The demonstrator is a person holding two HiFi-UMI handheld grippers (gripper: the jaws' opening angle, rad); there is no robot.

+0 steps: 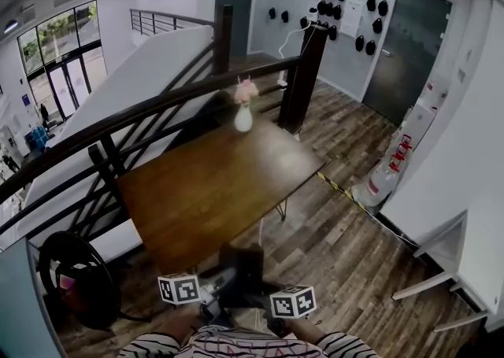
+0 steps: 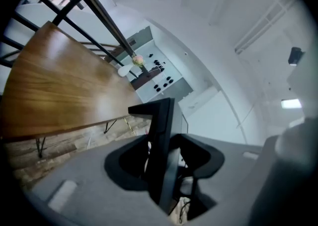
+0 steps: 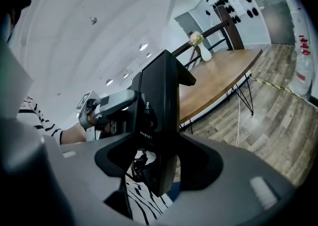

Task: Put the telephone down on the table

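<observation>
Telephone (image 1: pixel 240 270) clamped between left tool (image 2: pixel 160 163) and right tool (image 3: pixel 160 158), dark, details indistinct

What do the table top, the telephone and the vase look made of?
The table top: wood, warm brown, visible grain, soft sheen, probably varnished. The telephone: black, matte, sharp moulded edges, likely plastic. The vase: white, smooth, perhaps ceramic or glass; too small to tell.
</observation>
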